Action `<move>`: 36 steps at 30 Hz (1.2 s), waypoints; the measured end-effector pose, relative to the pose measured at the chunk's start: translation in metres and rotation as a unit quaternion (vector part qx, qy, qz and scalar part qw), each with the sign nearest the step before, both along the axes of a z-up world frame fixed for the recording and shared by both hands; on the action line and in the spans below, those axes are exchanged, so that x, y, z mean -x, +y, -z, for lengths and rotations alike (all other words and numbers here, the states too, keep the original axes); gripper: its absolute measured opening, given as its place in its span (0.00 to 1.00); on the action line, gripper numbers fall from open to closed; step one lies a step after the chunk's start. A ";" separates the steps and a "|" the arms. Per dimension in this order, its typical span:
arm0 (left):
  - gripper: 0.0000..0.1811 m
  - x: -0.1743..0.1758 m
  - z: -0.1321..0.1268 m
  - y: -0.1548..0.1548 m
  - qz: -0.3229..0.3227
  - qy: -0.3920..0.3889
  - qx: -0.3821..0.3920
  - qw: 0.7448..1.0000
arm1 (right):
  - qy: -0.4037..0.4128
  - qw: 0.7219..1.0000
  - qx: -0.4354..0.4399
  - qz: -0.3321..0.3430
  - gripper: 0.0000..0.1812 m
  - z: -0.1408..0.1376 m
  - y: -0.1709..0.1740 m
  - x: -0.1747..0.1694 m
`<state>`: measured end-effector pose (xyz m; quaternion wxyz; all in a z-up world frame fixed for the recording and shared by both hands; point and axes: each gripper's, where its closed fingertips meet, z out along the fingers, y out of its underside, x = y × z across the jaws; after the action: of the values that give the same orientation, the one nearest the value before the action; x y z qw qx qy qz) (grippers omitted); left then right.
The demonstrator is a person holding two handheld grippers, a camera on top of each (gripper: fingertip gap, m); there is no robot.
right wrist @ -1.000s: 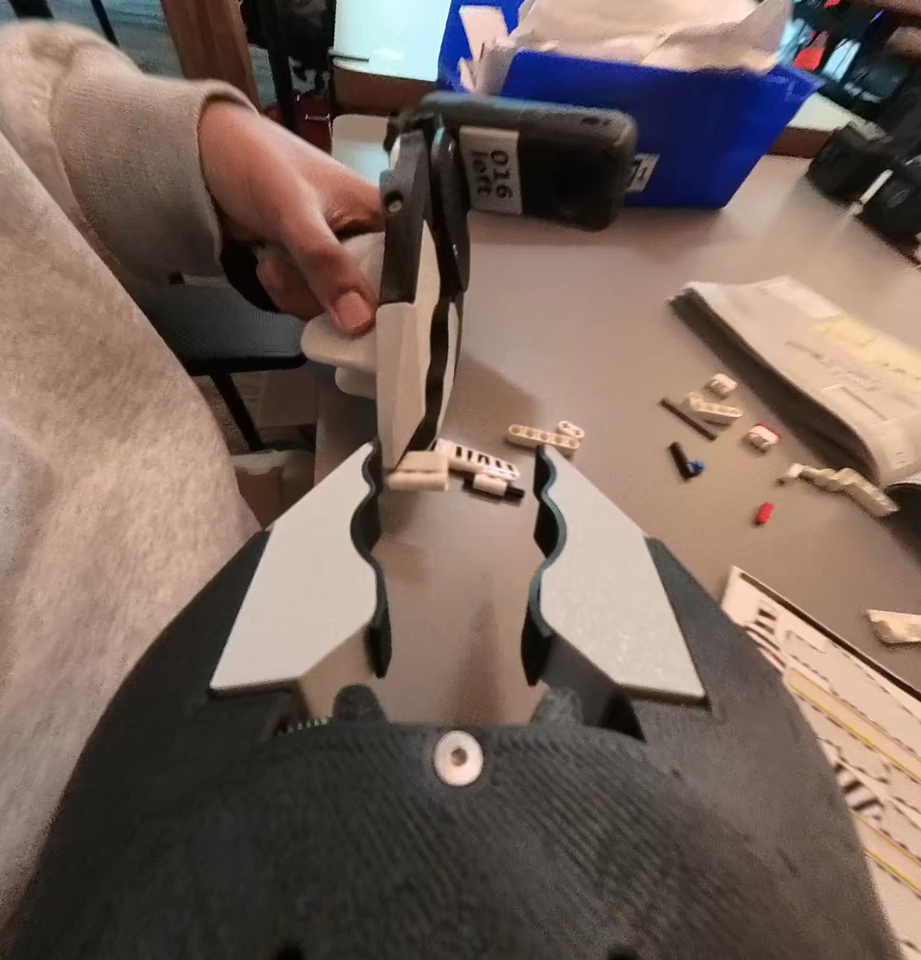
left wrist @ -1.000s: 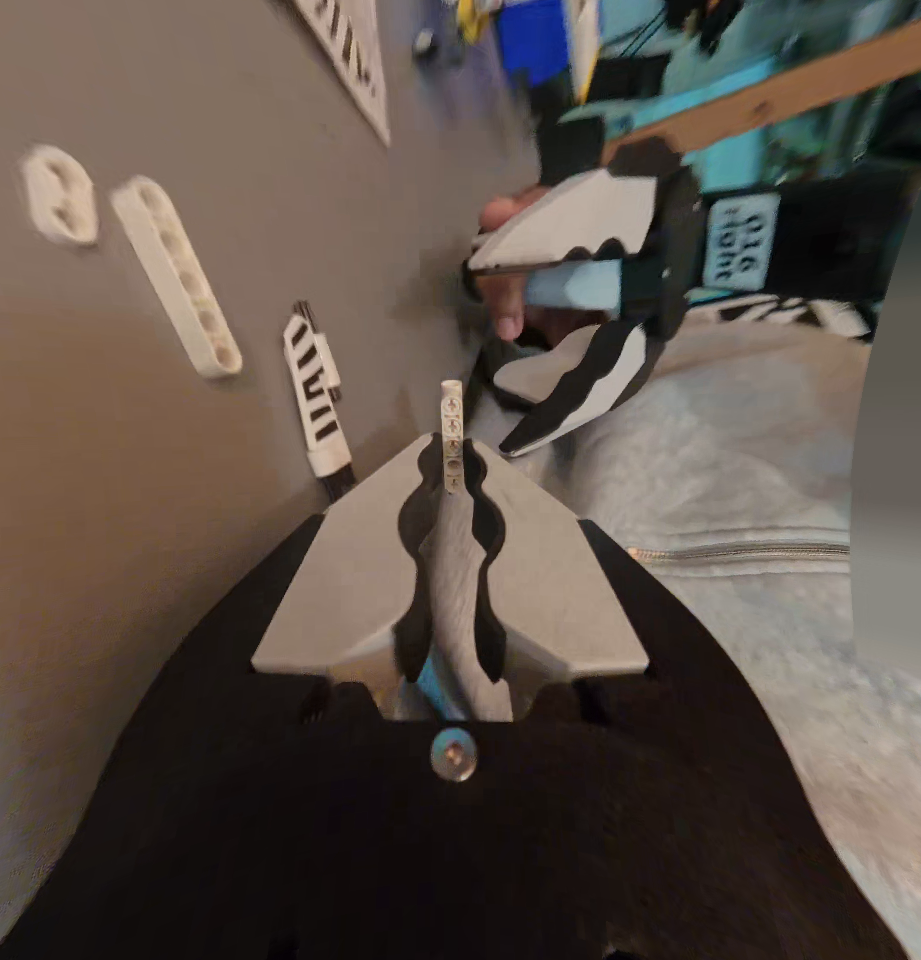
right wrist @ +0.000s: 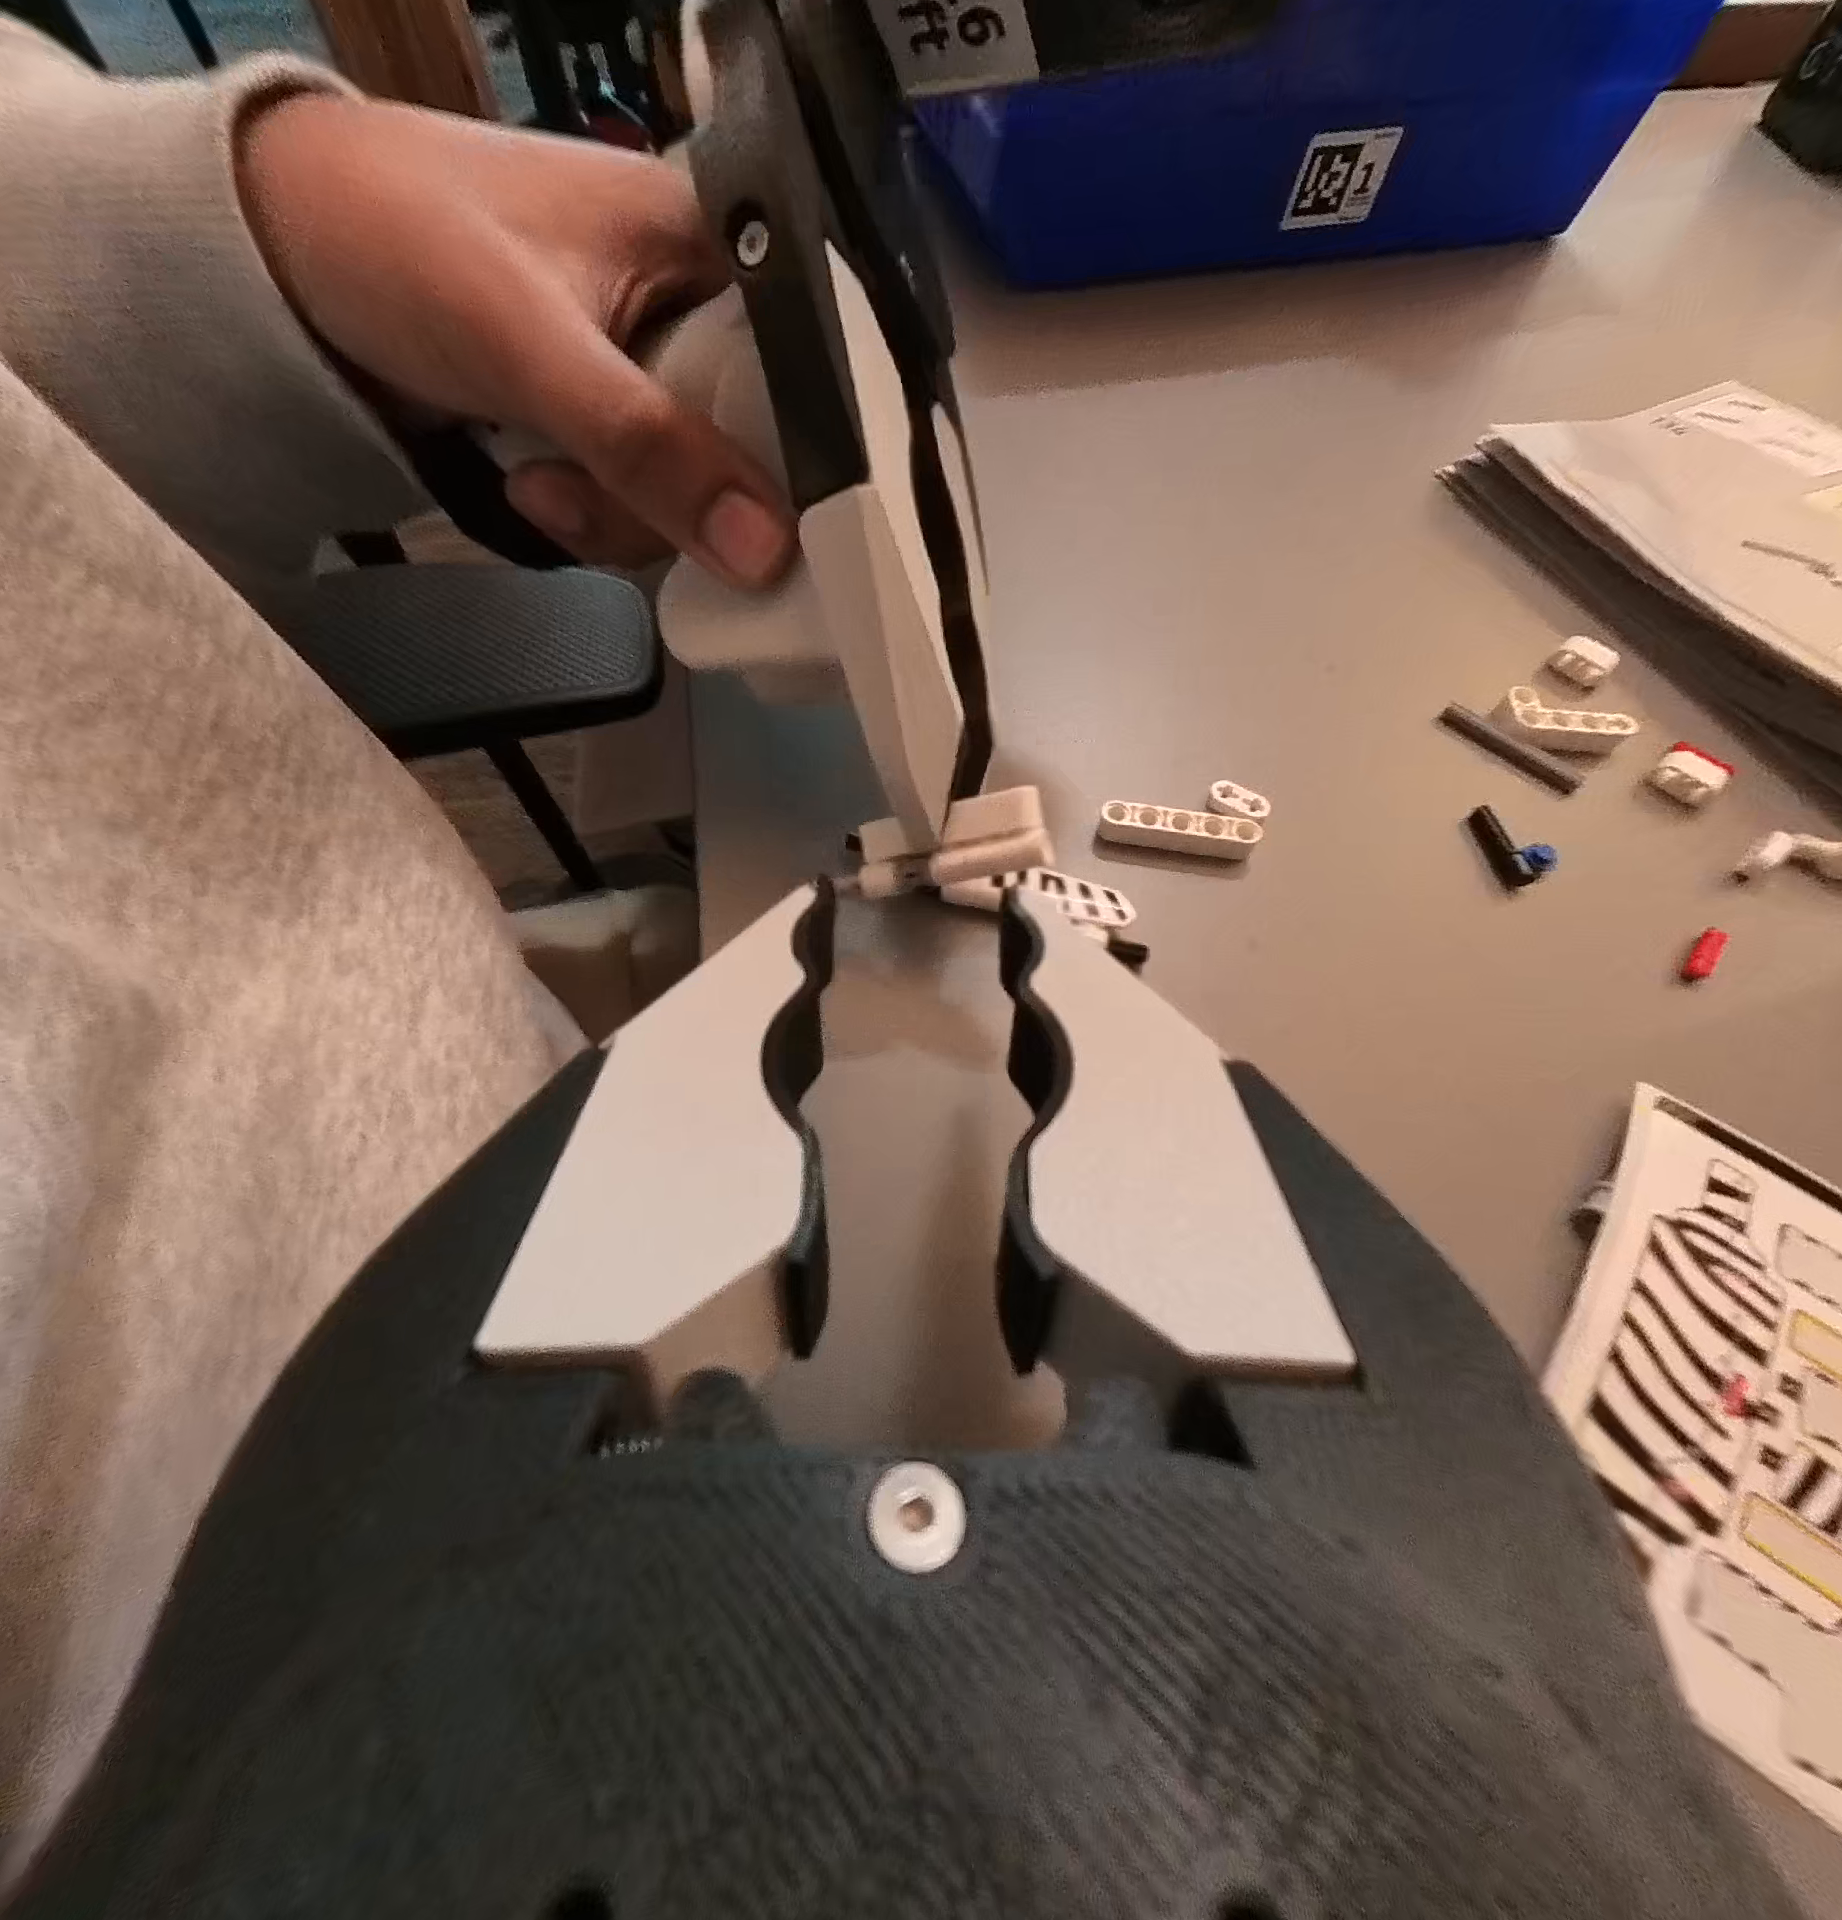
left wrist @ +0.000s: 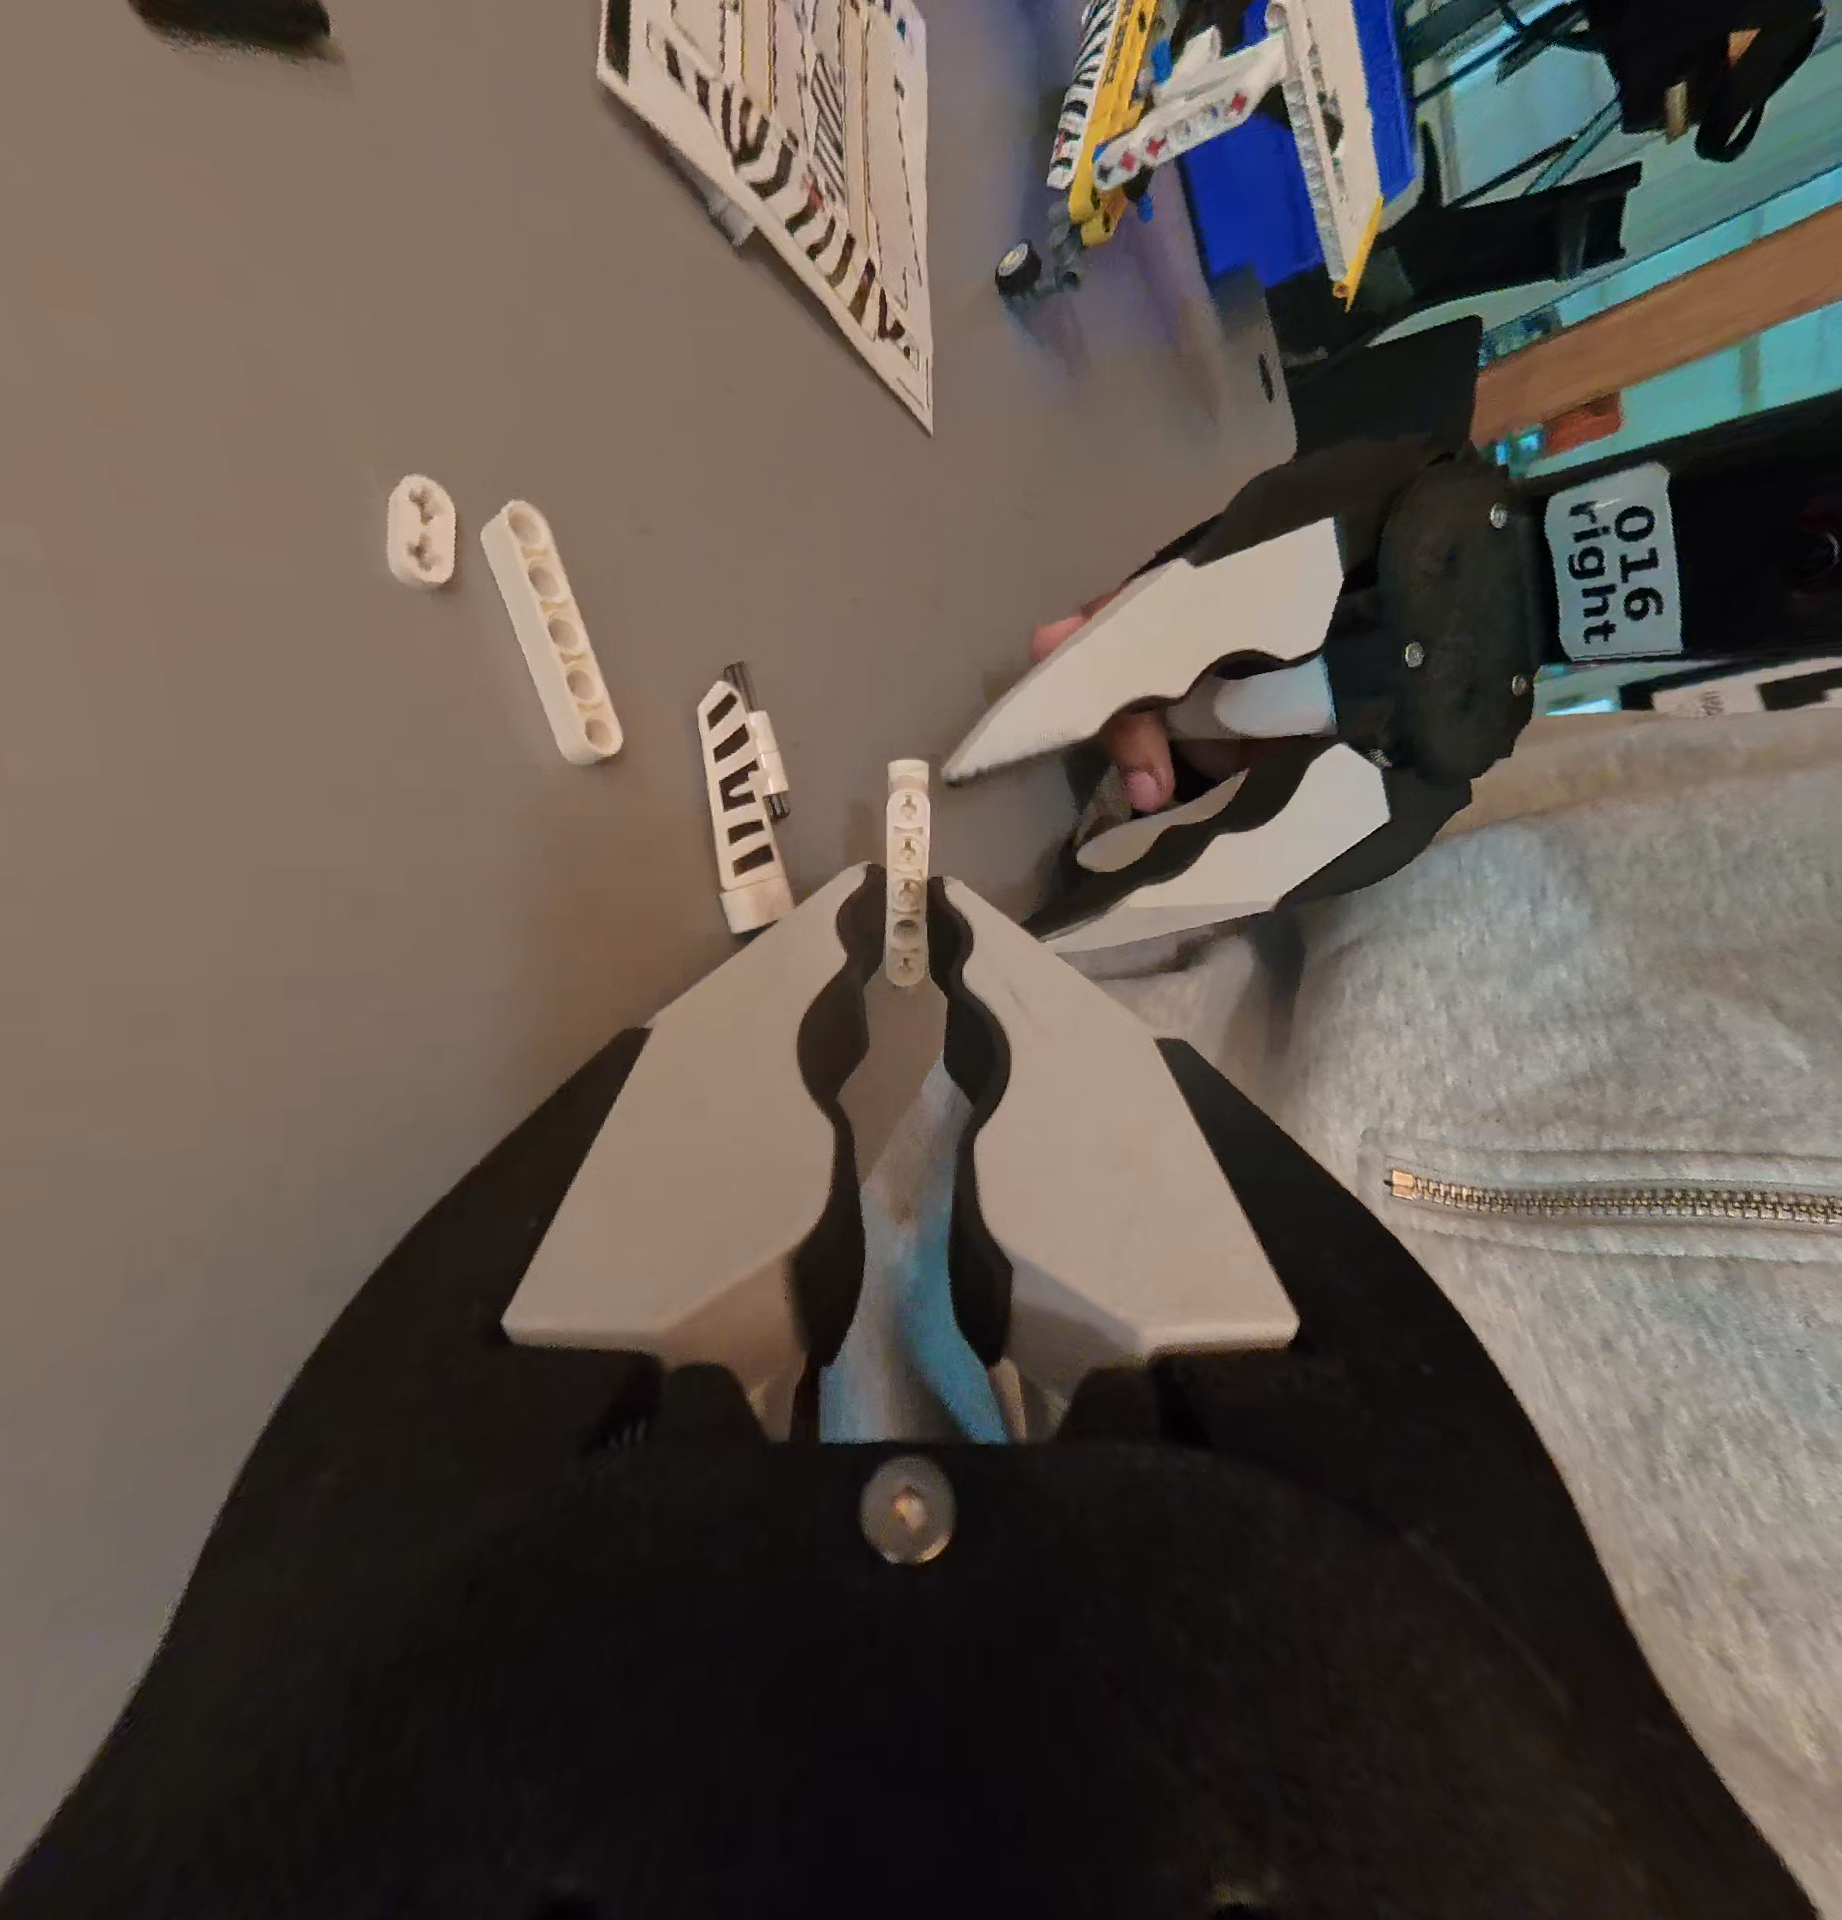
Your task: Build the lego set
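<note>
While the left wrist view looks down its own fingers, the left gripper [left wrist: 909, 894] is pinched tight on a small white lego beam [left wrist: 908, 831] dead centre of the frame, its upper half poking clear of the tips. Upper left, a longer white beam [left wrist: 553, 634] and a two-hole link [left wrist: 420, 530] lie on the grey table [left wrist: 221, 831]; a striped piece [left wrist: 742, 810] sits just left of the fingertips. At right, the right gripper [left wrist: 1000, 842] hovers near, jaws spread.

Over to the right wrist view: the right gripper [right wrist: 912, 904] stands wide and empty, lower centre. Just above it the left gripper [right wrist: 922, 831] comes down from the top with the held part [right wrist: 984, 831] at its tip. Loose pieces scatter to the right, beside a sticker sheet [right wrist: 1748, 1455].

That beam looks light, rigid and slick, so I'd take the exposed end squarely across its flat faces.
</note>
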<state>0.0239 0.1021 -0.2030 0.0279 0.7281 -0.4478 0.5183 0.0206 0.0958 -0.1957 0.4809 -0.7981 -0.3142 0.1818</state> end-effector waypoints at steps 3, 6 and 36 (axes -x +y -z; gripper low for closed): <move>0.03 -0.001 0.005 0.002 -0.010 0.026 -0.060 0.998 | 0.038 0.999 0.023 -0.002 0.14 -0.003 -0.003 0.004; 0.03 0.001 0.011 -0.005 0.002 0.061 -0.098 0.993 | 0.049 0.998 0.048 -0.002 0.14 0.001 -0.006 0.001; 0.04 -0.007 0.024 -0.020 -0.003 0.095 -0.166 0.982 | 0.058 0.982 0.181 0.004 0.18 0.031 -0.021 0.006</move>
<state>0.0305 0.0822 -0.2270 -0.0525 0.7697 -0.5209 0.3653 0.0143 0.0747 -0.2262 0.3463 -0.8614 -0.2442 0.2800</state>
